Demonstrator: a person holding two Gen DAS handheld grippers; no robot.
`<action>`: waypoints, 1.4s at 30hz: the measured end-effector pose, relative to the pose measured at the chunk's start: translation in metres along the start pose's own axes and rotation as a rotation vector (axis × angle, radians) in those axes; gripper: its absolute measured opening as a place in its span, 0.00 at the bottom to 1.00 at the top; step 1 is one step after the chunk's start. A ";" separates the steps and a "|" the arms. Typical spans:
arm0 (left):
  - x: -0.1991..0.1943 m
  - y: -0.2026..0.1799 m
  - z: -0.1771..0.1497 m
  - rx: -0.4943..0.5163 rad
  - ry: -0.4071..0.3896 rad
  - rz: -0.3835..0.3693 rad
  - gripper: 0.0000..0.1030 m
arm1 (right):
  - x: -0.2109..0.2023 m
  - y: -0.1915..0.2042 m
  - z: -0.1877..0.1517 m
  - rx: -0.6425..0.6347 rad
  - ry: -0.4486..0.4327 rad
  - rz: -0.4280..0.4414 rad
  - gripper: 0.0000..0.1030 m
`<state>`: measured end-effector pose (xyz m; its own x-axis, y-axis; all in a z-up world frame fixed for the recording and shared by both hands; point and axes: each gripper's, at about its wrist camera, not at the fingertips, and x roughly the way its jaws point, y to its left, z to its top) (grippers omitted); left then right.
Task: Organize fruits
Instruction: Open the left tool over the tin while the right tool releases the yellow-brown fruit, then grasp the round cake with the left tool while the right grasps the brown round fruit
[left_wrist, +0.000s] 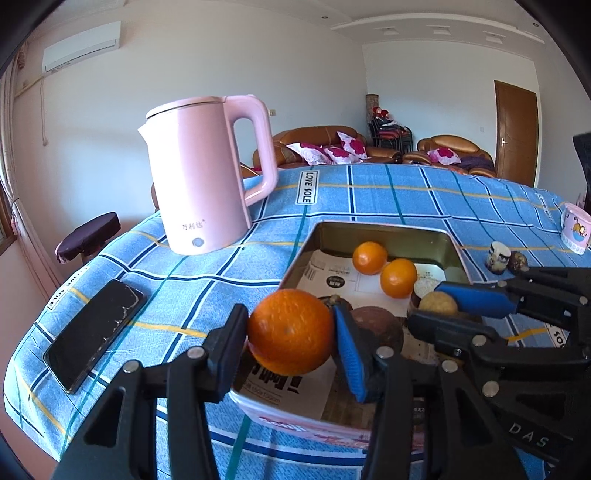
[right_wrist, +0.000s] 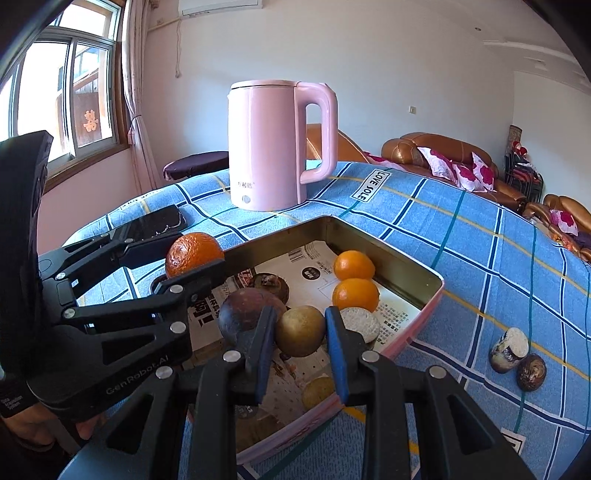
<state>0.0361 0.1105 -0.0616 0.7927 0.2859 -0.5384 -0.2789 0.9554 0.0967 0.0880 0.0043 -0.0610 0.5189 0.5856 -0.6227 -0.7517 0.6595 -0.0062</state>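
My left gripper (left_wrist: 291, 332) is shut on a large orange (left_wrist: 290, 331) and holds it over the near left corner of the open metal tin (left_wrist: 384, 230). My right gripper (right_wrist: 300, 332) is shut on a small yellow-brown fruit (right_wrist: 300, 330) above the tin's (right_wrist: 388, 254) near side. The same fruit shows in the left wrist view (left_wrist: 437, 303). Inside the tin lie two small oranges (left_wrist: 369, 257) (left_wrist: 398, 277), a dark purple round fruit (right_wrist: 245, 310), a brown fruit (right_wrist: 269, 282) and another yellow fruit (right_wrist: 318, 391) on printed paper.
A pink kettle (left_wrist: 201, 173) stands behind the tin on the blue checked cloth. A black phone (left_wrist: 94, 332) lies at the left. To the right are a small cut fruit (right_wrist: 509, 345), a dark round fruit (right_wrist: 531, 371) and a printed cup (left_wrist: 574, 229).
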 end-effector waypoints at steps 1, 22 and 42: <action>-0.001 0.000 0.000 -0.001 -0.005 0.002 0.50 | 0.001 0.000 0.000 -0.001 0.004 0.002 0.29; -0.037 -0.011 0.029 -0.077 -0.123 -0.051 0.97 | -0.035 -0.029 -0.003 0.026 -0.068 -0.073 0.48; 0.011 -0.143 0.074 0.047 -0.041 -0.202 0.99 | -0.037 -0.191 -0.043 0.262 0.147 -0.281 0.48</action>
<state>0.1255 -0.0178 -0.0193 0.8516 0.0895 -0.5166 -0.0866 0.9958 0.0297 0.1953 -0.1637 -0.0700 0.6114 0.3043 -0.7305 -0.4500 0.8930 -0.0047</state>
